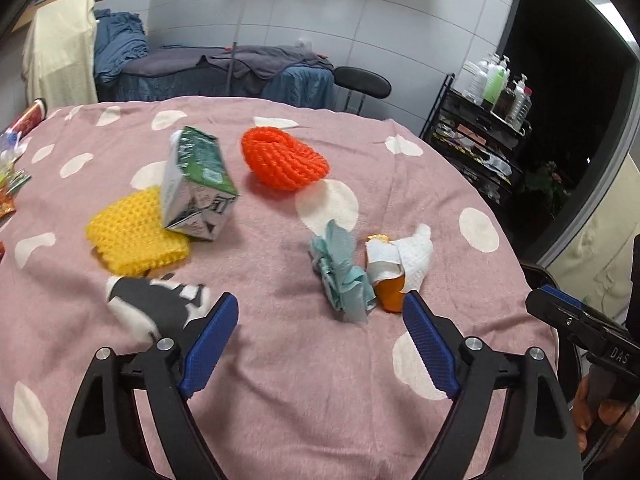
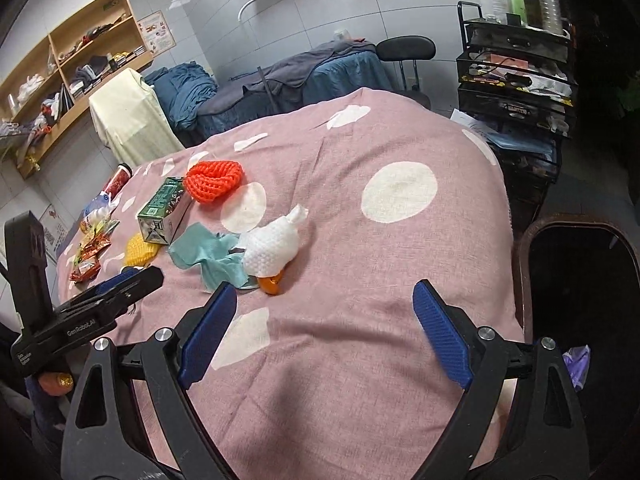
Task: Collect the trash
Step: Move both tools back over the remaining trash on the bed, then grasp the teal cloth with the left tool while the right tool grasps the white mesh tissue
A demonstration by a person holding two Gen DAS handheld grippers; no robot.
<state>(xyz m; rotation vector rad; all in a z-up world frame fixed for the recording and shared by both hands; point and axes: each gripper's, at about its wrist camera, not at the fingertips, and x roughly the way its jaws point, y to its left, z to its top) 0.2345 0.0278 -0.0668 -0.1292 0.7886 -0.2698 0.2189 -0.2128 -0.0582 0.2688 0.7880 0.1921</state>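
In the left wrist view's lower centre, the crumpled teal paper wad [image 1: 343, 276] and white tissue over orange peel [image 1: 400, 264] lie just ahead of the empty, wide-apart left gripper [image 1: 320, 320], while the right gripper [image 2: 324, 308] likewise gapes empty.

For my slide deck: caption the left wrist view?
Open left gripper hovers before teal tissue and white paper towel.

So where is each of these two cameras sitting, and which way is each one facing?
Left wrist view: on the left gripper, facing across the pink dotted tablecloth to the tiled wall; right gripper shows at right.
Right wrist view: on the right gripper, facing likewise; left gripper shows at left.
Shared: crumpled teal paper, orange foam net.
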